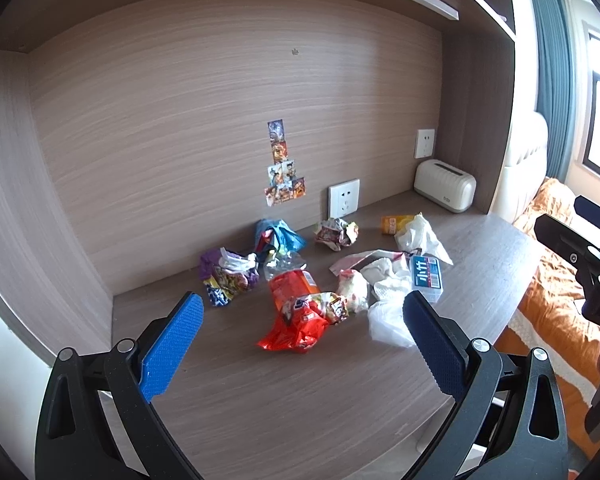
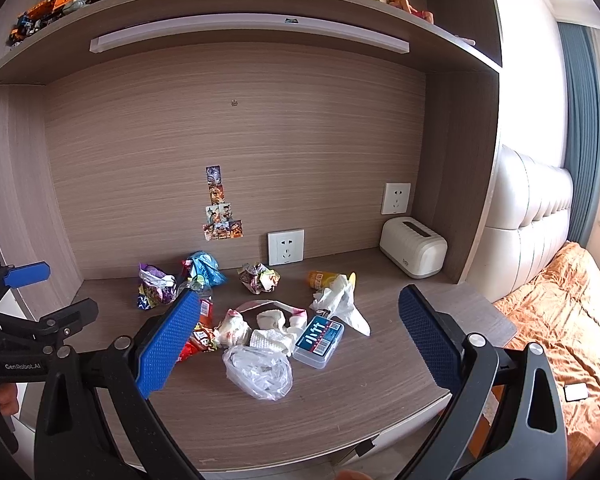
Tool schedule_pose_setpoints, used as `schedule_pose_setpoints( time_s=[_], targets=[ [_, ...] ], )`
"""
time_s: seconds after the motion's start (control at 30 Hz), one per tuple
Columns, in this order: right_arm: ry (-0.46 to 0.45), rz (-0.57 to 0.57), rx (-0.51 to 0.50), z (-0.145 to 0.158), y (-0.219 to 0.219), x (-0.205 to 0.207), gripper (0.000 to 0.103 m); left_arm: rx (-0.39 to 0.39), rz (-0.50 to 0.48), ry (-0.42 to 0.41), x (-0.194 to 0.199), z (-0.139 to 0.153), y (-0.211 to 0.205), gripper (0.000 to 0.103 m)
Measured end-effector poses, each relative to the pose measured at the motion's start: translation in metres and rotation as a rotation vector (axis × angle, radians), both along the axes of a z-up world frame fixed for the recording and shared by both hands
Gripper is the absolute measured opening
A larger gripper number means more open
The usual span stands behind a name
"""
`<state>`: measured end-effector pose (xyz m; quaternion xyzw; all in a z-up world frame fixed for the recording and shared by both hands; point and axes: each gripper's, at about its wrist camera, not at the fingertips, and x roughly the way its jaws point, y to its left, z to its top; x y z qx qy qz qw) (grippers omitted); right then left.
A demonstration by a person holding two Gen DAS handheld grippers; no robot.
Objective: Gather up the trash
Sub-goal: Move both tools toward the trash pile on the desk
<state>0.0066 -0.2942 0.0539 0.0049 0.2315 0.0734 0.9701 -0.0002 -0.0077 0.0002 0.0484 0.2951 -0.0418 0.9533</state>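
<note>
Wooden desk (image 2: 340, 408) in shelved alcove, trash scattered mid-desk: red wrapper (image 1: 296, 320), clear bag (image 2: 258, 372), blue-label box (image 2: 319, 341), crumpled tissues (image 2: 276, 330), left gripper (image 1: 302, 326) jaws wide apart, empty, right gripper (image 2: 298, 328) likewise spread, both raised above desk near its front edge.

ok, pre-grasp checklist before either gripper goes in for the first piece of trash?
1. Left gripper open, empty: ok.
2. Right gripper open, empty: ok.
3. Red snack bag ahead of the left, nothing on top: ok.
4. Clear plastic bag nearest the right, lying free: ok.
5. Blue-label plastic box touches the white wrappers; trash or keeper: cannot tell.
6. Bin or collection bag in view: not ok, none in either view.
</note>
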Motion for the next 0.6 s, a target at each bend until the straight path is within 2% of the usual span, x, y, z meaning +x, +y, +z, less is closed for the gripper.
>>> schedule_pose_setpoints(
  time_s=[0.6],
  targets=[
    [0.002,-0.001,0.006,-0.0006,0.0022,0.0012,0.099,-0.007,-0.015,0.011,0.0025,-0.0032,-0.0003,0.098]
  ],
)
